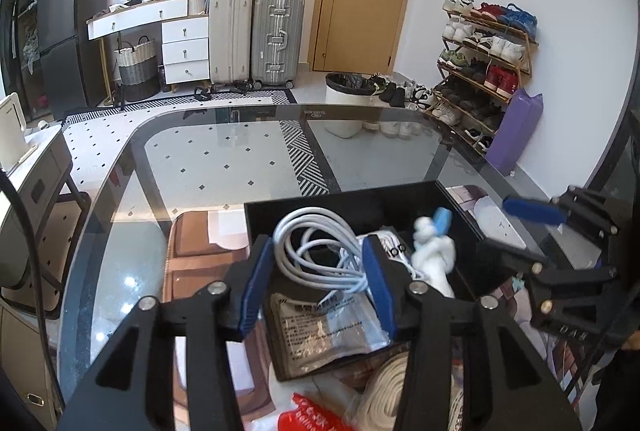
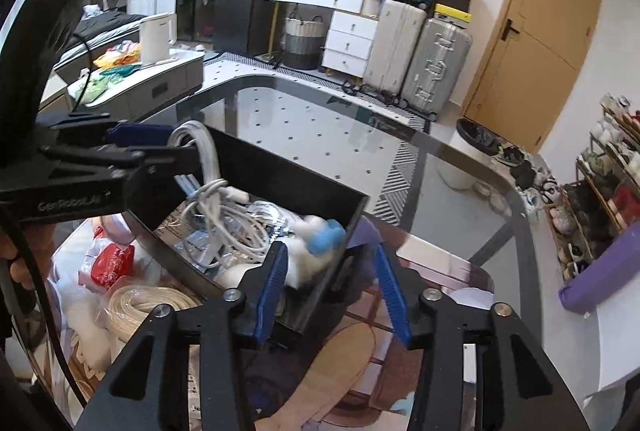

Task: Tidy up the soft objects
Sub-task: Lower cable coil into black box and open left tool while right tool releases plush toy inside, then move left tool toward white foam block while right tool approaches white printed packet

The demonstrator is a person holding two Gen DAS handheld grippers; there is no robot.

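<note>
A black box [image 1: 320,201] [image 2: 280,173] sits on the glass table [image 1: 224,151]. It holds a white coiled cable [image 1: 320,243] [image 2: 224,215], a silver foil packet [image 1: 320,331] and a white and blue soft toy [image 1: 434,243] [image 2: 320,237]. My left gripper [image 1: 320,279] is open over the box, its fingers either side of the cable; it shows in the right wrist view [image 2: 140,139]. My right gripper [image 2: 332,287] is open, straddling the box's near corner just below the toy; it also shows at the right of the left wrist view [image 1: 532,227].
Beside the box lie a cream coiled rope [image 1: 392,391] [image 2: 148,307], a red and white packet [image 1: 316,417] [image 2: 112,263] and a brown mat [image 1: 200,263]. Beyond the table are suitcases [image 1: 256,35], a white bin [image 1: 344,99] and a shoe rack [image 1: 484,71].
</note>
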